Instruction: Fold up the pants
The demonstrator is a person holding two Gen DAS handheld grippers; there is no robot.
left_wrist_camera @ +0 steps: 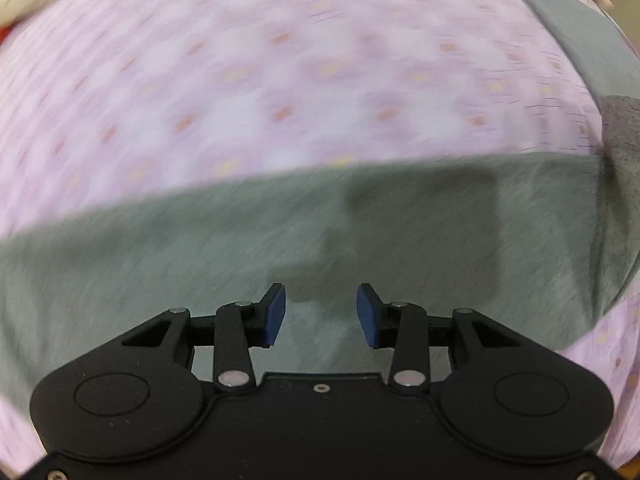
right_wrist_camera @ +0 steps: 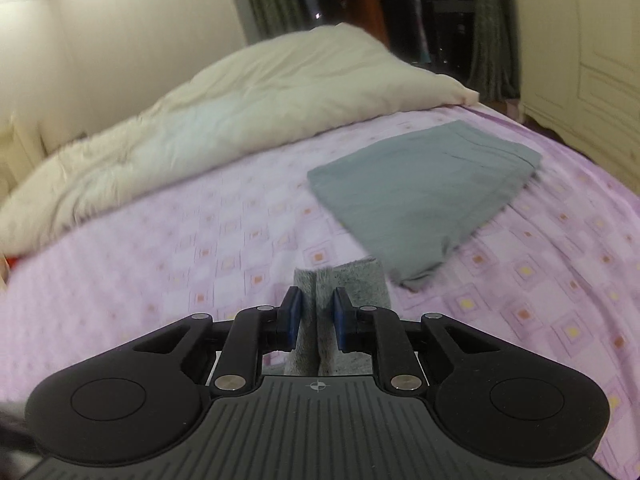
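Observation:
In the left wrist view, grey pants (left_wrist_camera: 280, 240) lie flat across the pink patterned bedsheet (left_wrist_camera: 240, 80). My left gripper (left_wrist_camera: 322, 300) hovers over them pointing down, open, with nothing between its blue pads. At the right edge a strip of the pants' heathered inner side (left_wrist_camera: 620, 140) is turned up. In the right wrist view, my right gripper (right_wrist_camera: 317, 300) is shut on a doubled piece of that heathered grey pants fabric (right_wrist_camera: 352, 280), which stands up between the pads. The rest of the pants is hidden below this view.
A separate folded grey garment (right_wrist_camera: 424, 196) lies on the bedsheet (right_wrist_camera: 160, 260) ahead of the right gripper, and shows at the top right of the left view (left_wrist_camera: 580, 32). A cream duvet (right_wrist_camera: 200, 112) is bunched along the far side. Cupboard doors (right_wrist_camera: 592, 60) stand at the right.

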